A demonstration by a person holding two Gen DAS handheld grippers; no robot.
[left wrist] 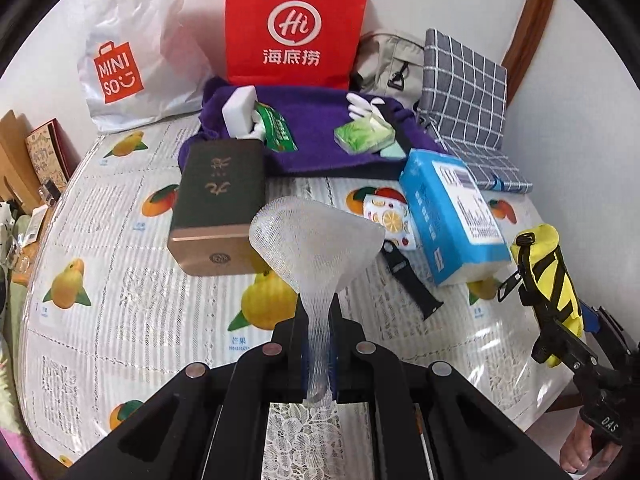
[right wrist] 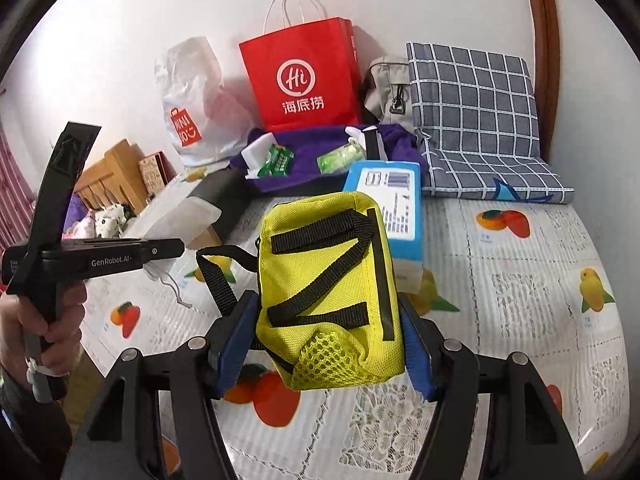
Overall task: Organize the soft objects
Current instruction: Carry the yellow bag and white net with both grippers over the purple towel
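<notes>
My left gripper (left wrist: 319, 304) is shut on a white foam net sleeve (left wrist: 316, 236), which fans out above the fingertips over the fruit-print table. In the right wrist view the same sleeve (right wrist: 192, 216) shows at the left, sticking out of the left gripper (right wrist: 176, 246) held in a hand. My right gripper (right wrist: 326, 320) is shut on a yellow pouch (right wrist: 326, 280) with black straps and a mesh pocket, held upright above the table. The pouch (left wrist: 548, 276) also appears at the right edge of the left wrist view.
At the back stand a red paper bag (left wrist: 294, 24), a white plastic bag (left wrist: 136, 48) and a checked cushion (right wrist: 476, 120). A purple cloth (left wrist: 316, 136) carries tissue packs. A dark green box (left wrist: 216, 204), a blue tissue pack (left wrist: 452, 216) and a watch strap (left wrist: 412, 280) lie mid-table.
</notes>
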